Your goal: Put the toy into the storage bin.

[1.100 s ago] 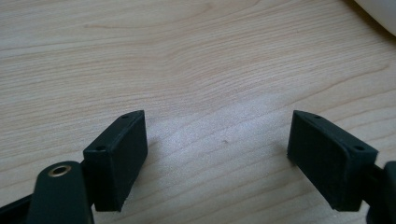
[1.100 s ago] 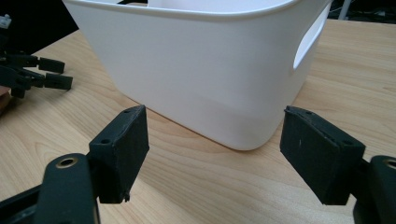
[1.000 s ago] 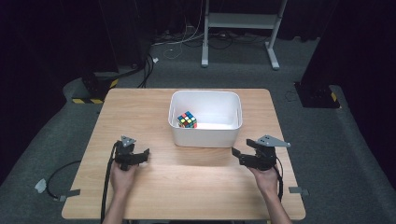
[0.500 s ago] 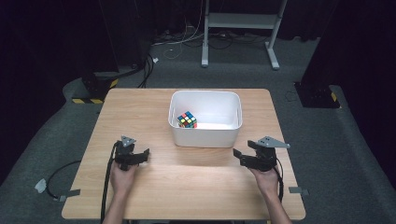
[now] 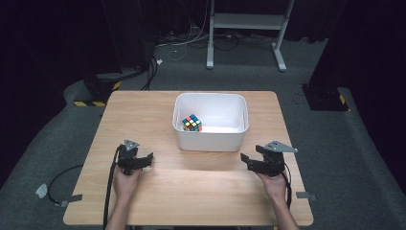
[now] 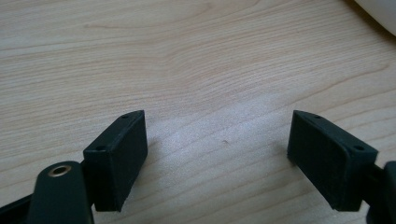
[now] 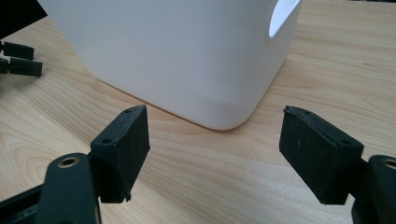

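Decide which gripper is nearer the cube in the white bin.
Left. The left gripper sits below-left of the cube; the right gripper lies farther off, below-right, past the bin.

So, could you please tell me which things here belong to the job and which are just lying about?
Part of the job:
- white tub on the table
- puzzle cube inside it
- left gripper, jaws apart
- right gripper, jaws apart, facing the tub

Just lying about:
- white stand on the floor
- floor cables
- striped black base
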The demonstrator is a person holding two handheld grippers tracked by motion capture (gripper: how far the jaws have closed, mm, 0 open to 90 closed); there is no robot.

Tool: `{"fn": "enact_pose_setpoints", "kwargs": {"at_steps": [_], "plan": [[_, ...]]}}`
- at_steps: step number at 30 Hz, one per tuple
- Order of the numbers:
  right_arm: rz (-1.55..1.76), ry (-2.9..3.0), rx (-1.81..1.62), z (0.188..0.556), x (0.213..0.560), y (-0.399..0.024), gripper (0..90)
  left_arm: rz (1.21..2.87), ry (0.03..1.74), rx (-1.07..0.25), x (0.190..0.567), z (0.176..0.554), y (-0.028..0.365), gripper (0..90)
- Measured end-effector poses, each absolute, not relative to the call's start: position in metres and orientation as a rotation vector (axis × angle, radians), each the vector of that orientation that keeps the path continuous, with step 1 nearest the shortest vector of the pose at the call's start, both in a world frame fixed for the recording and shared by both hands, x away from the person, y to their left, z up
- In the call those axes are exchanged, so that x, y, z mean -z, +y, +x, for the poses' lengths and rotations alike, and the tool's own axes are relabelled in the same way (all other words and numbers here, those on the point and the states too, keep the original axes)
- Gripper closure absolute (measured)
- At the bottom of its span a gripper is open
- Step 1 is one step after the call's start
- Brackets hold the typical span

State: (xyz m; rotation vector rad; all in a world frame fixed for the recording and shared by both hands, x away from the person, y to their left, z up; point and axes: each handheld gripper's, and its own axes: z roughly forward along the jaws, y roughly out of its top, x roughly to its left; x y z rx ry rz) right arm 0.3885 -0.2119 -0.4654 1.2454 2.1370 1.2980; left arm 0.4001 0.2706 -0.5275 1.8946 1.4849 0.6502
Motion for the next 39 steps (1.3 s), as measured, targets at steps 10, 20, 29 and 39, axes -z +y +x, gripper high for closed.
{"fn": "enact_pose_setpoints", "kwargs": {"at_steps": [10, 20, 29, 39], "plan": [[1.279, 2.130, -1.276, 0.391, 0.472, -0.215, 24.1, 1.895, 1.485, -0.650, 0.527, 0.400, 0.271, 20.0], [1.296, 2.126, -1.248, 0.392, 0.478, -0.218, 24.2, 1.895, 1.485, -0.650, 0.527, 0.400, 0.271, 20.0], [1.309, 2.125, -1.224, 0.394, 0.481, -0.221, 24.2, 1.894, 1.485, -0.650, 0.528, 0.400, 0.271, 20.0], [1.316, 2.127, -1.187, 0.398, 0.486, -0.221, 24.2, 1.897, 1.484, -0.650, 0.527, 0.400, 0.271, 20.0]]}}
